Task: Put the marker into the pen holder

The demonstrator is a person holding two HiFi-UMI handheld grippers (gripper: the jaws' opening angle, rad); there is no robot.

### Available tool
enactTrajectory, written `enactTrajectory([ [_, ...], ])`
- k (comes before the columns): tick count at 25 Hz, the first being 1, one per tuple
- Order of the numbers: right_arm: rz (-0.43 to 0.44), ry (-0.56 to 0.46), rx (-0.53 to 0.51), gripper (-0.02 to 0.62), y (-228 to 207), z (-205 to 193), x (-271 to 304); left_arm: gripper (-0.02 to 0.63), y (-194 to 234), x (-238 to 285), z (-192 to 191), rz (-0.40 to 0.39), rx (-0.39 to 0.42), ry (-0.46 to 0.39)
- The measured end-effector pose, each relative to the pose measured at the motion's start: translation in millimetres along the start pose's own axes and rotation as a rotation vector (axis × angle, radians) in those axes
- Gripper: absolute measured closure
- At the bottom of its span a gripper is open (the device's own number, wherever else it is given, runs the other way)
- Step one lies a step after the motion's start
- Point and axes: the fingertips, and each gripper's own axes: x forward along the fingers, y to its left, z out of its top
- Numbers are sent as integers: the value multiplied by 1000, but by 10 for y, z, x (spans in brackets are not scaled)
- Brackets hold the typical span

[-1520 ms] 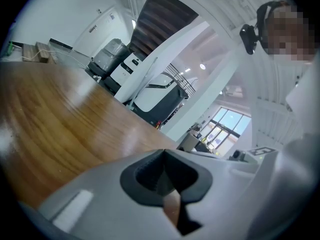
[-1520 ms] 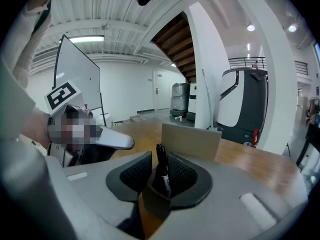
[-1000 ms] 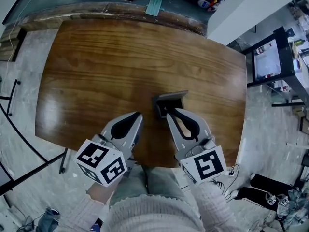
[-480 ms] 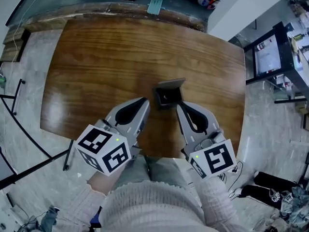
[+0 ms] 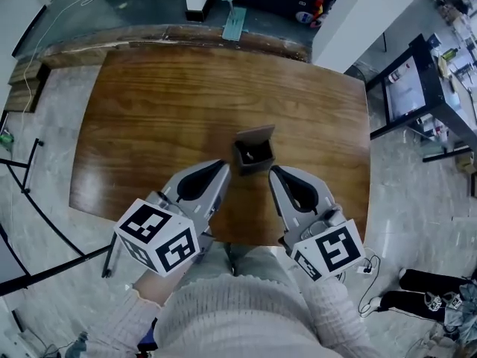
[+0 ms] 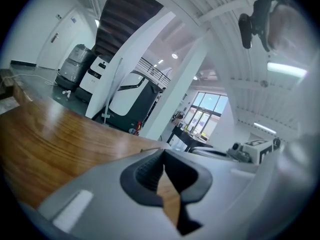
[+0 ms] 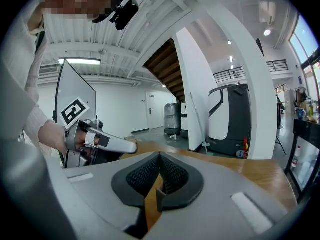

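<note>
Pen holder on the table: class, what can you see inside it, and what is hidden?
Inside the pen holder, the head view shows a dark hollow with one small pale shape, too small to identify. Its walls cover the bottom.

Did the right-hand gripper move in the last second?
Yes. The right gripper has pulled back toward the person: it reached over the pen holder before, and now its tip is beside the holder's near right corner.

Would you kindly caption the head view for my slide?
Left gripper and right gripper, jaws shut, flank the pen holder on the wooden table.
</note>
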Motion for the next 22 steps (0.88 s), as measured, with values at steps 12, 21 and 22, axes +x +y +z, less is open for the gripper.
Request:
enactTrajectory([
  [12, -9, 5, 2, 595, 86, -14, -124, 600, -257, -35, -100, -9, -35, -49],
  [21, -5, 4, 4, 595, 155, -13, -155, 600, -304, -13, -34, -6, -47, -84],
  [22, -3, 3, 9, 595, 161, -15, -161, 600, -310, -14, -40, -3, -48, -83],
])
